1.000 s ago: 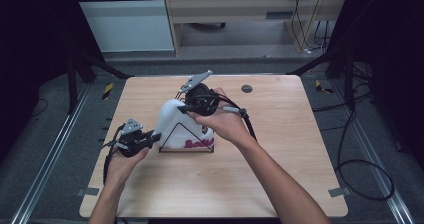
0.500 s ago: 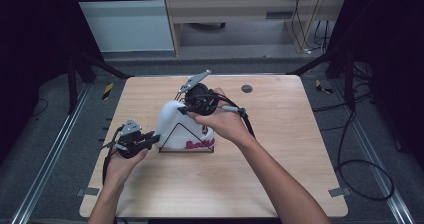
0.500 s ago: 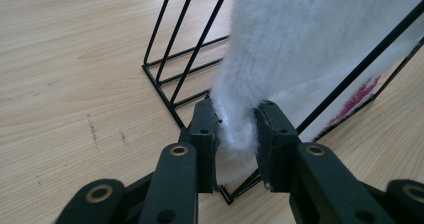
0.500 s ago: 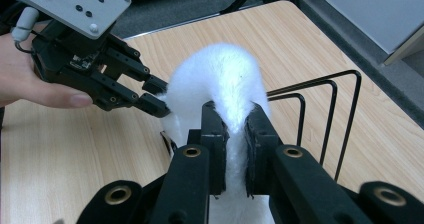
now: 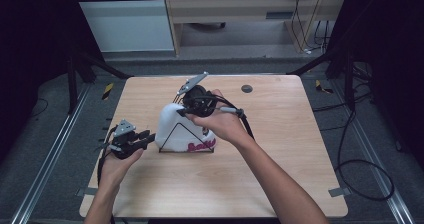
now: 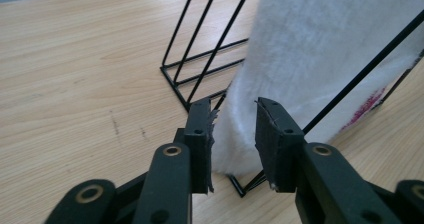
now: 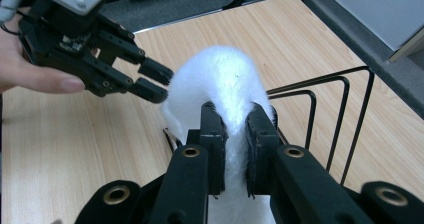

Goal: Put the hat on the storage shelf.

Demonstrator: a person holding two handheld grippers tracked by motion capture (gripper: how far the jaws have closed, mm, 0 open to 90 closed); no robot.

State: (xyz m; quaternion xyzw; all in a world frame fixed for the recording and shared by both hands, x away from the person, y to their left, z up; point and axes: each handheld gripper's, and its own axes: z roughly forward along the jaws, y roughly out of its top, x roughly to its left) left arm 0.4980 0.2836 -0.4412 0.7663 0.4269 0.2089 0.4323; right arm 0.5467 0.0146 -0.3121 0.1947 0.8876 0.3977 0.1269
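Pinching the top fold of a white fluffy cloth, the right gripper is holding it draped over a black wire rack near the middle of the wooden table. At the cloth's left edge, the left gripper is sitting with its jaws narrowly parted; they have just been opening, with the cloth's lower edge between them but no longer squeezed. To finish well, the person is probably best keeping the right grip steady while drawing the left gripper clear without snagging fibres or tipping the rack.
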